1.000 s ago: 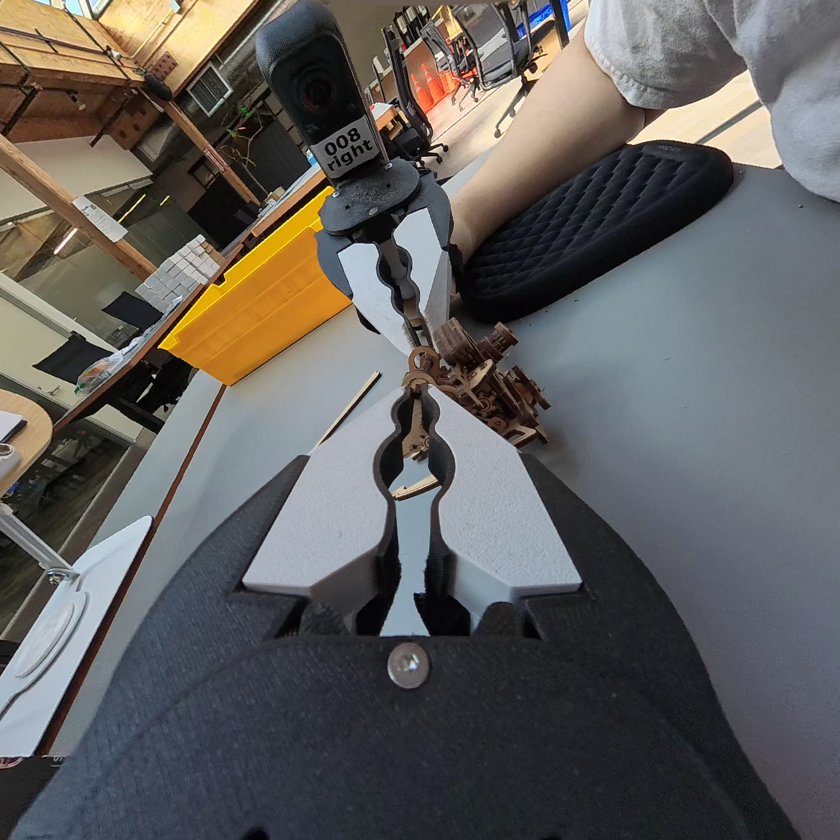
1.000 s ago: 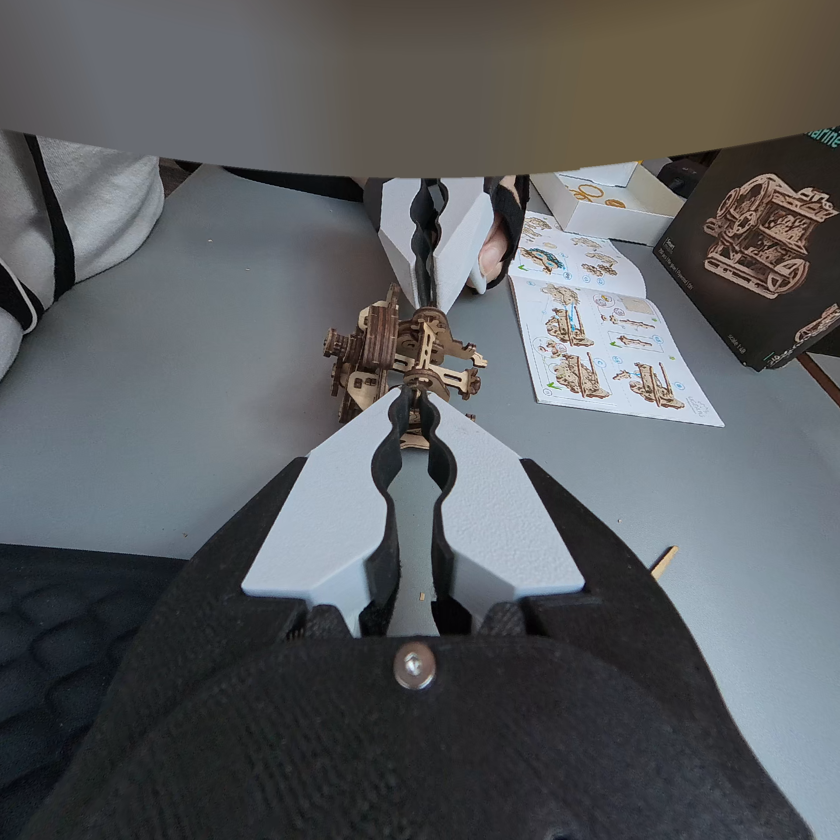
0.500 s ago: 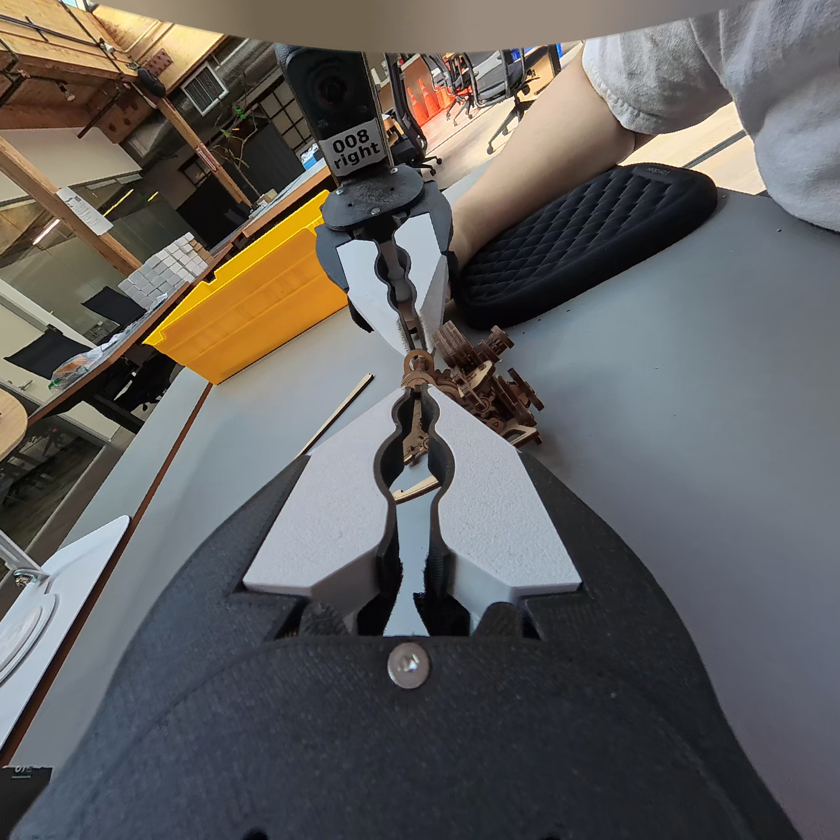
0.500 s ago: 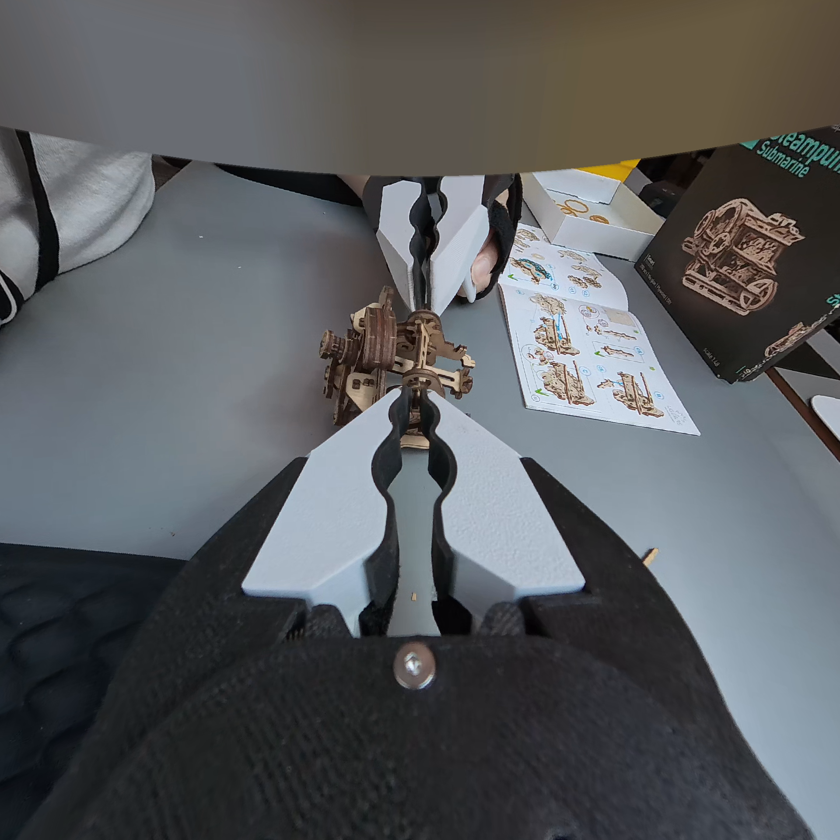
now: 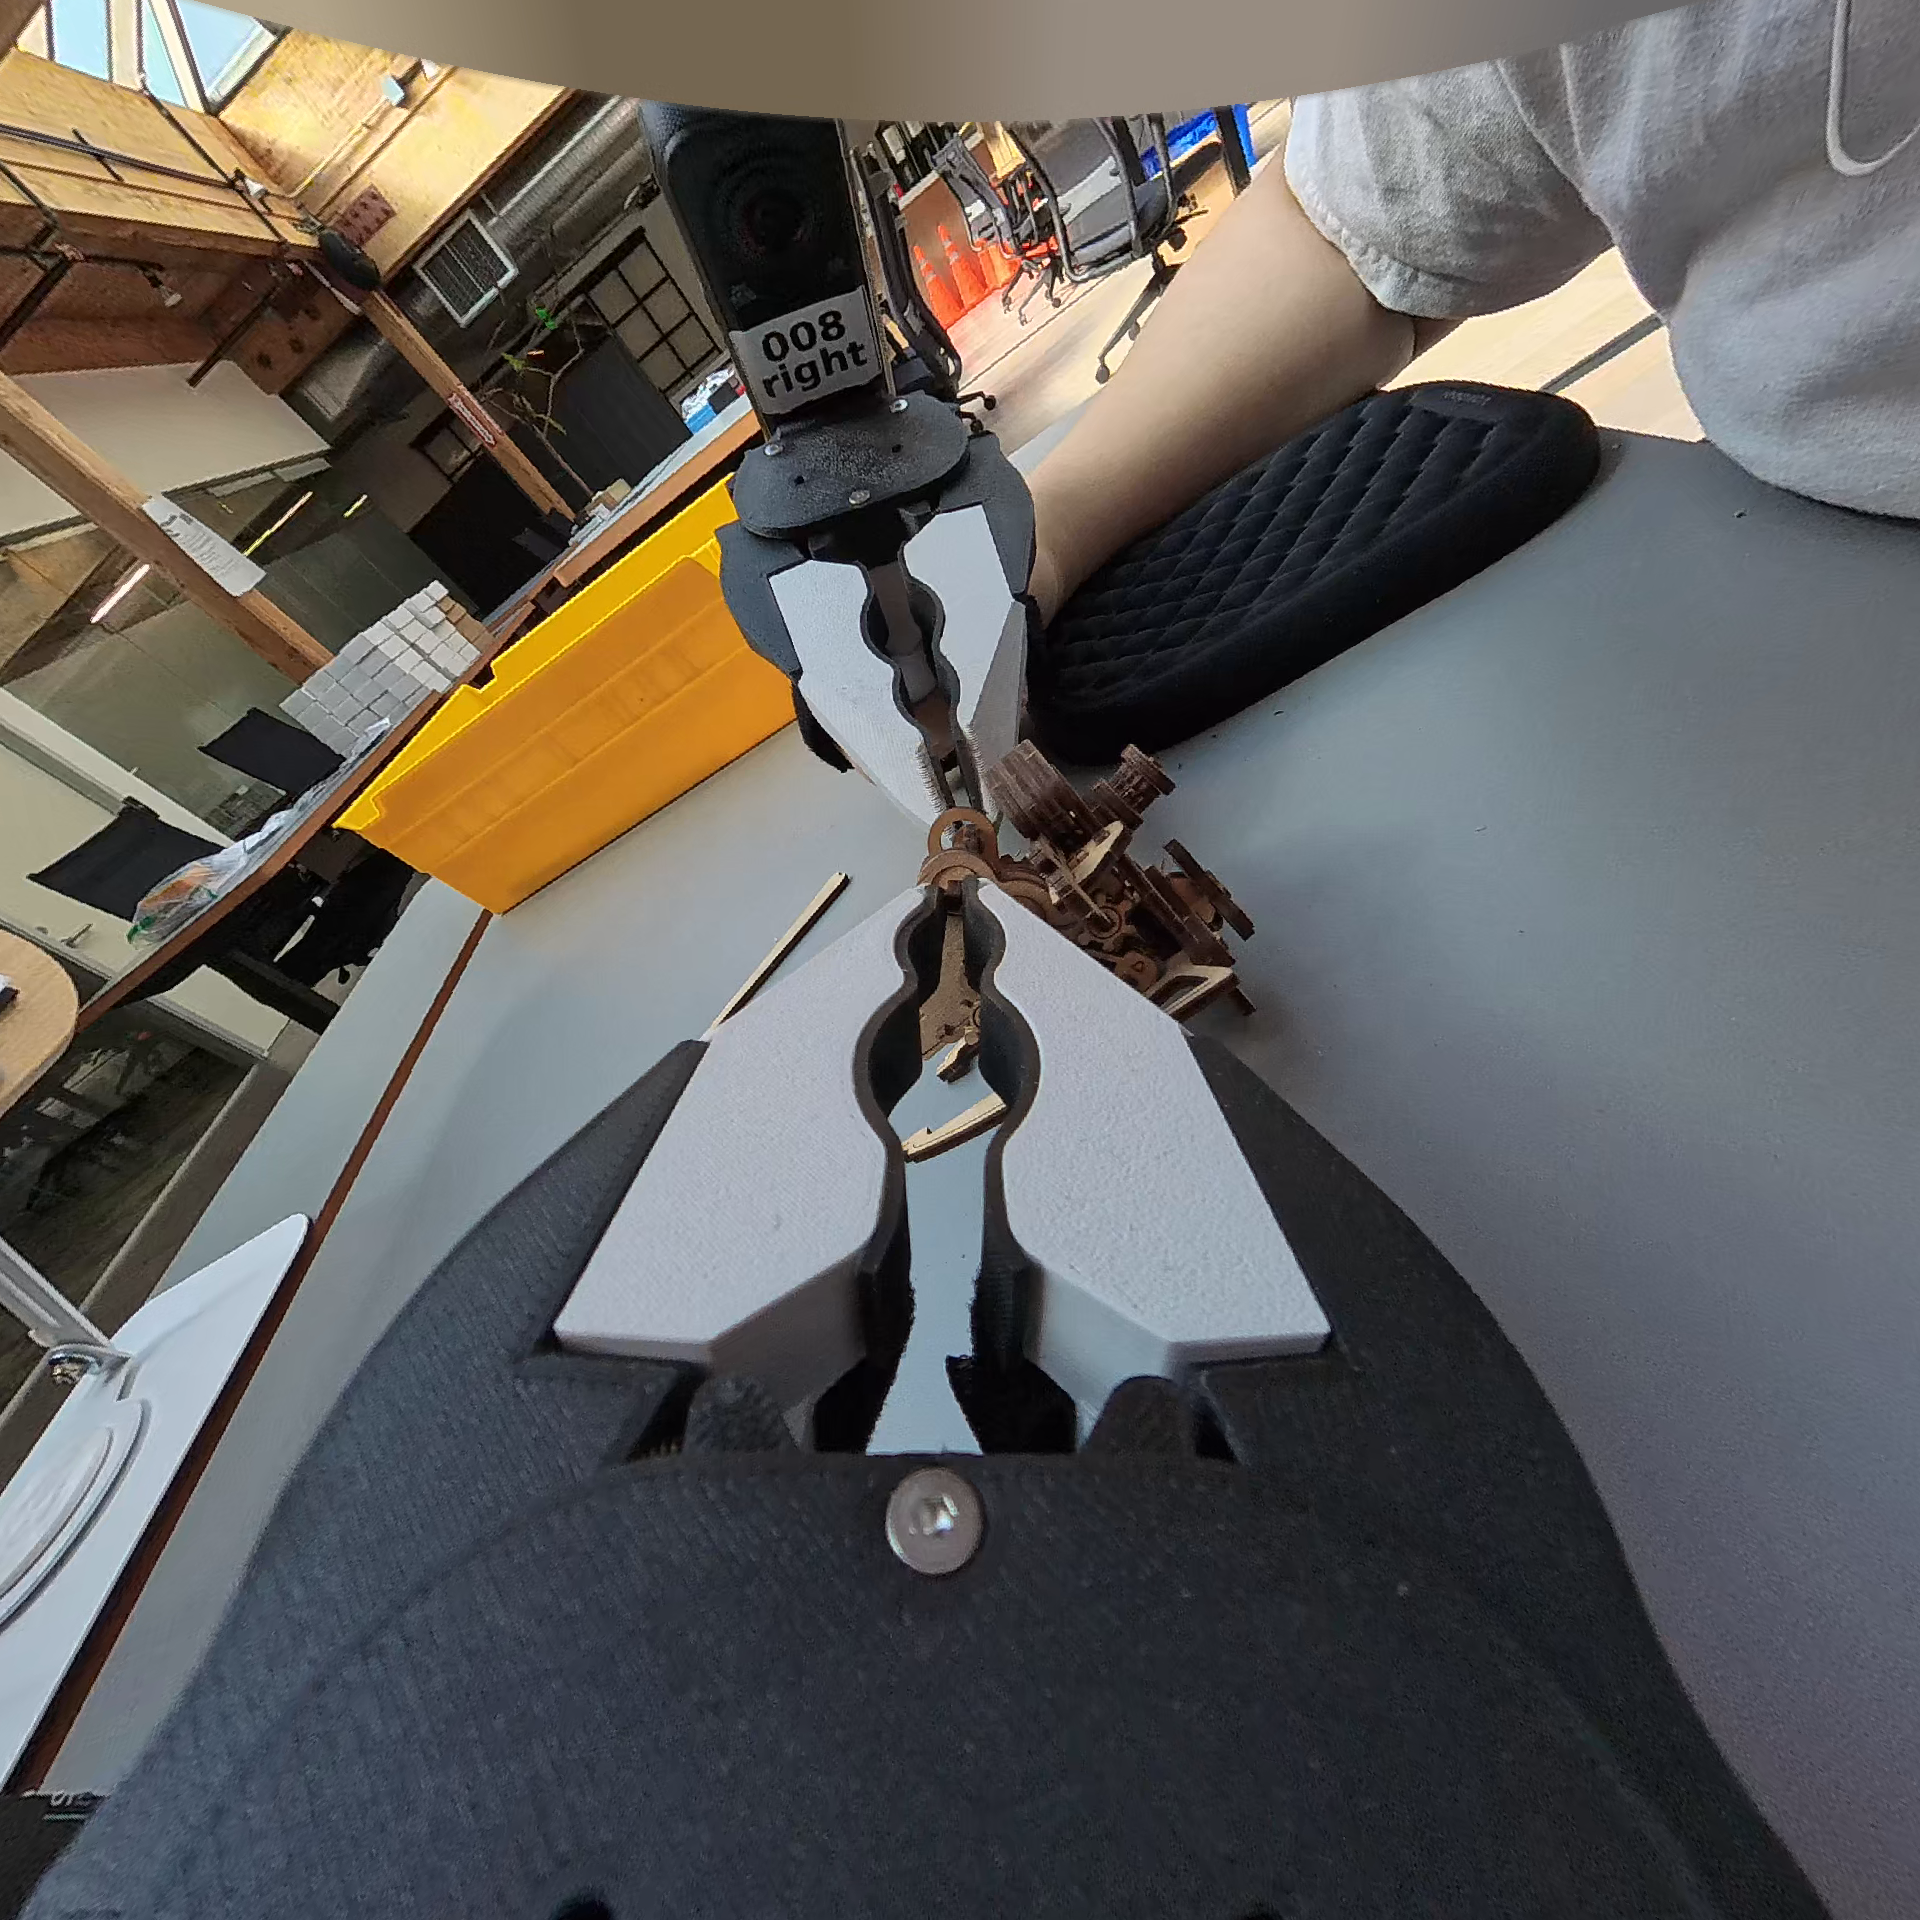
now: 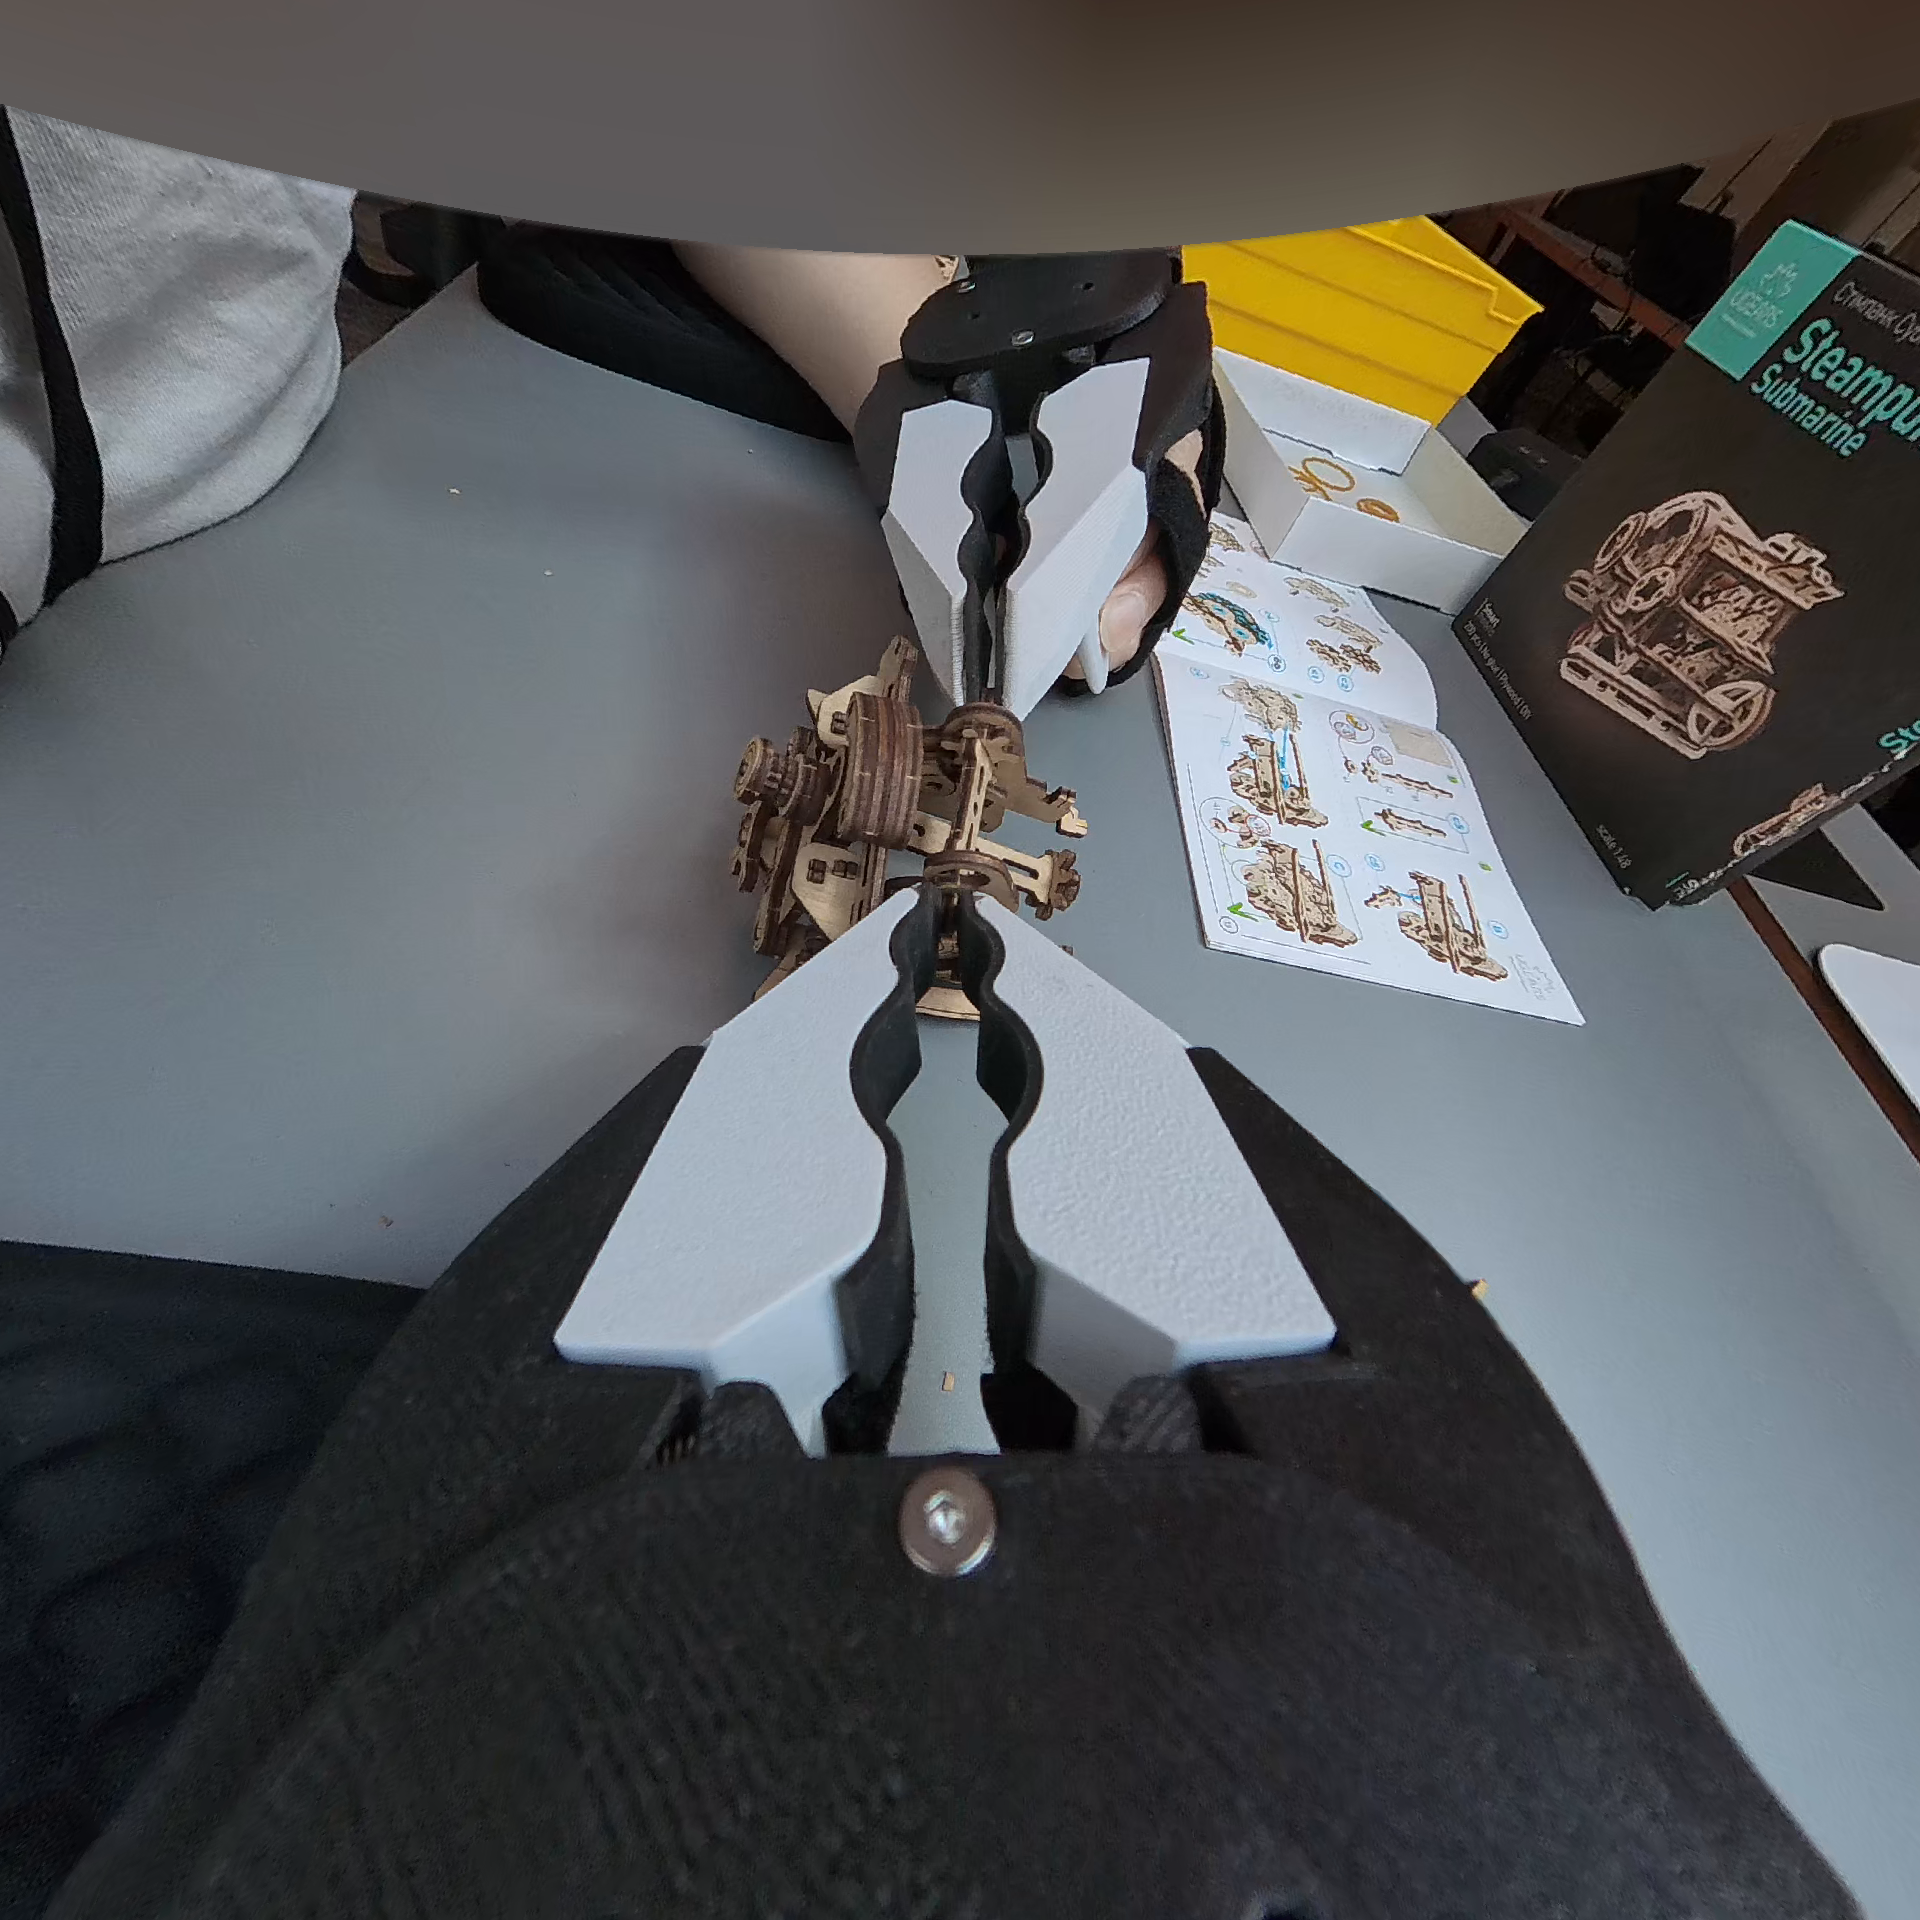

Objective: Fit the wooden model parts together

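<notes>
The wooden model [image 6: 894, 821] rests on the grey table [image 6: 416, 831], directly ahead of both tips. Judged light, thin-ply and brittle: grip solid hubs, not protruding tabs. The left gripper [image 5: 954, 896] and right gripper [image 6: 951, 902] meet tip-to-tip from opposite sides, each pinching a small ring part [image 5: 958, 831] of it.

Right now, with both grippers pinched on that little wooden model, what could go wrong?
1. The left gripper and right gripper are each shut on a thin tip of the wooden model; uneven pushing could probably snap a slender part.
2. The grips are narrow, so the model may twist or slip out.
3. If it drops, it could land on the instruction booklet beside it on the grey table.
</notes>
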A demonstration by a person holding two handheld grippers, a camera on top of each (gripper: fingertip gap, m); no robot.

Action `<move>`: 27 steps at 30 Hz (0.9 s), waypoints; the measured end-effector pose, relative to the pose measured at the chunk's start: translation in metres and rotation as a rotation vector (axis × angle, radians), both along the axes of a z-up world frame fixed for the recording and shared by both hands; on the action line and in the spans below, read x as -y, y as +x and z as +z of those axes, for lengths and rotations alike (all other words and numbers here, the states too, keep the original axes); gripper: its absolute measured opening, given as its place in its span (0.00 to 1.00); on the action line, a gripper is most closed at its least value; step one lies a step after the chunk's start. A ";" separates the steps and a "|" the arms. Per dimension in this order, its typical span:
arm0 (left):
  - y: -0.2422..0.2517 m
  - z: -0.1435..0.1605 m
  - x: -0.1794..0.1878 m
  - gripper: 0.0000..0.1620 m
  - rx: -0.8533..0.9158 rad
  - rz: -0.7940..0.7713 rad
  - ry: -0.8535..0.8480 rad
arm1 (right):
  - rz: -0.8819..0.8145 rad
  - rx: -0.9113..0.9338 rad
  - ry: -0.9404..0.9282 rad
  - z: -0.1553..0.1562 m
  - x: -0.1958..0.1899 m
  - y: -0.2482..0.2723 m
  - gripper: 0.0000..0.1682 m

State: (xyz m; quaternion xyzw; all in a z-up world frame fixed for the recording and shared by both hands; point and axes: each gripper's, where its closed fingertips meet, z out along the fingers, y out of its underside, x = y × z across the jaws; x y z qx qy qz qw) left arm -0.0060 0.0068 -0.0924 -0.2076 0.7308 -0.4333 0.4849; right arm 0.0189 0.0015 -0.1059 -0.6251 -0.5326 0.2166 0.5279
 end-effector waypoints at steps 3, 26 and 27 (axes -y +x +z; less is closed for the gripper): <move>-0.001 0.000 0.001 0.00 0.013 0.006 0.017 | -0.003 -0.006 -0.027 0.000 0.000 0.000 0.00; -0.002 -0.010 -0.001 0.00 -0.027 0.020 0.083 | 0.012 -0.034 0.013 0.006 0.004 -0.002 0.01; -0.002 -0.010 -0.001 0.00 -0.027 0.021 0.084 | 0.011 -0.031 0.018 0.006 0.004 -0.002 0.01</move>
